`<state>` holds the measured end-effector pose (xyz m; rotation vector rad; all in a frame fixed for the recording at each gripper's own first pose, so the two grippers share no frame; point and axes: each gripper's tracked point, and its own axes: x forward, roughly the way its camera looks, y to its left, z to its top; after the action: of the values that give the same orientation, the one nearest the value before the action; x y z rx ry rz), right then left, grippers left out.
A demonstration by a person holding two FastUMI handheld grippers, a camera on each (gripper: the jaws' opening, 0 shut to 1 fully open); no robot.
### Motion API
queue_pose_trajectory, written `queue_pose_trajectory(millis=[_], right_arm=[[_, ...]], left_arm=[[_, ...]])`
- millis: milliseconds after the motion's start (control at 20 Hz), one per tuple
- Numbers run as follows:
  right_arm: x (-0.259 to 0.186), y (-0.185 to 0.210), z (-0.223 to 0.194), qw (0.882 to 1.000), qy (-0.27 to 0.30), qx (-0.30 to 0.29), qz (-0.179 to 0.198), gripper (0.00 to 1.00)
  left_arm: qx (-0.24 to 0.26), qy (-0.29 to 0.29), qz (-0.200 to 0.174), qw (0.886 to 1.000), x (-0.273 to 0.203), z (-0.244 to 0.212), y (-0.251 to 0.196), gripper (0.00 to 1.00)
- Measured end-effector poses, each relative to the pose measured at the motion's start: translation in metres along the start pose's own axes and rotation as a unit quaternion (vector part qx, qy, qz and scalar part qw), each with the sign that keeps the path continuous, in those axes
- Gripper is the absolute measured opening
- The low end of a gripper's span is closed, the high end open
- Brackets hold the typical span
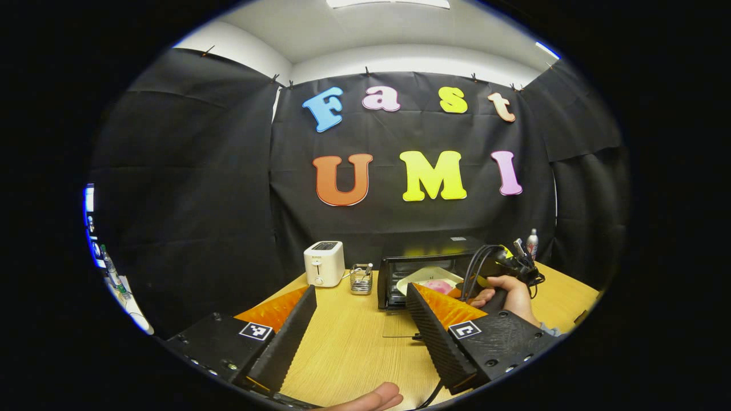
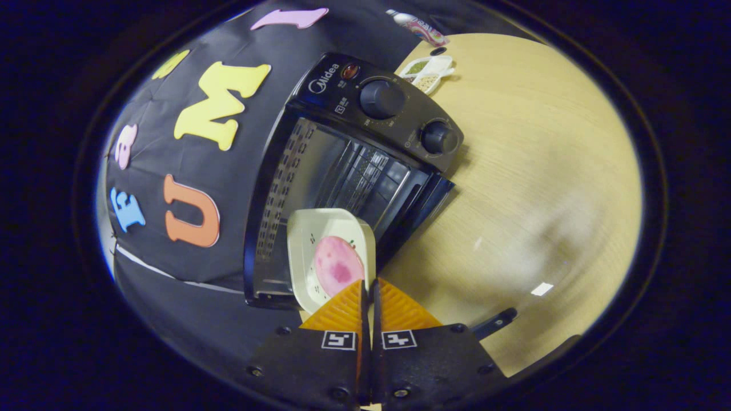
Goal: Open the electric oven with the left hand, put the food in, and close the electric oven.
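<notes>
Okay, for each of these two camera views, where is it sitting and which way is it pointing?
Left gripper view: rides the open left gripper, held back over the table, facing the toaster and the open electric oven; a fingertip shows below, the other hand near the oven.
Right gripper view: rides the right gripper, rolled sideways at the electric oven mouth, pinching the plate of pink food.
Shared: oven, plate, table.
</notes>
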<state>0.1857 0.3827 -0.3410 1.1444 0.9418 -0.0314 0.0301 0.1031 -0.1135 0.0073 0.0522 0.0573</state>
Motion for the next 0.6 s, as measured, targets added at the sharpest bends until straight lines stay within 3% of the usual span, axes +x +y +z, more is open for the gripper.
queue_pose_trajectory(millis=[350,600], right_arm=[[0.045,0.023,0.012,0.993,-0.056,0.102,0.026,0.04],[0.064,0.033,0.032,0.986,-0.106,0.120,0.038,0.01]], left_arm=[[0.022,0.020,0.006,1.000,0.007,-0.004,0.004,0.96],[0.015,0.024,0.018,0.999,0.013,-0.004,0.010,0.96]])
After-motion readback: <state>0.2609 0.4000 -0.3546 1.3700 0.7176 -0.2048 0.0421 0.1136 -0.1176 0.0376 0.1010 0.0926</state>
